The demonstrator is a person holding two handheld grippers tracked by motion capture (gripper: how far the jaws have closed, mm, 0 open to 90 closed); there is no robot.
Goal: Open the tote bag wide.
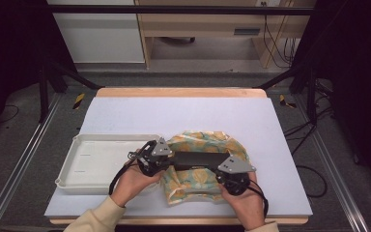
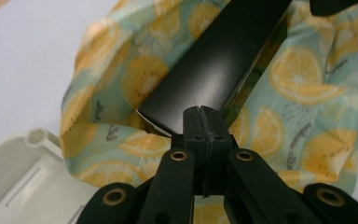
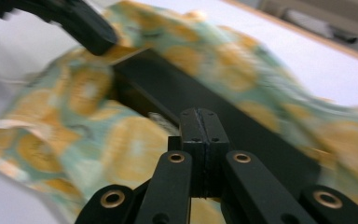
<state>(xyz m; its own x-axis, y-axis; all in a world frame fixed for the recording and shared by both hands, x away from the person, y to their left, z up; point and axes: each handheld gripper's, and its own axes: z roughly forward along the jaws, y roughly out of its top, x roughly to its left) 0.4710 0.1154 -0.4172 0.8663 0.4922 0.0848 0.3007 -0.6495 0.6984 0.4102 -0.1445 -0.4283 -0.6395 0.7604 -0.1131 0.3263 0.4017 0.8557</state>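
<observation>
A long flat black box (image 1: 198, 158) lies across a teal cloth with yellow lemon slices (image 1: 198, 140) near the table's front edge. My left gripper (image 1: 170, 159) is shut on the box's left end, and my right gripper (image 1: 223, 166) is shut on its right end. In the left gripper view the closed jaws (image 2: 204, 122) meet the near end of the box (image 2: 214, 60), with cloth (image 2: 303, 93) bunched on both sides. The right gripper view, which is blurred, has my shut jaws (image 3: 200, 122) at the box (image 3: 177, 88), cloth (image 3: 74, 93) around it, and the left gripper (image 3: 86, 25) at the far end.
A white plastic tray (image 1: 84, 145) sits at the front left, just beside the left hand, and its corner (image 2: 9, 172) is in the left gripper view. The pale table top (image 1: 174, 113) stretches bare behind the cloth. Dark frame posts flank the table.
</observation>
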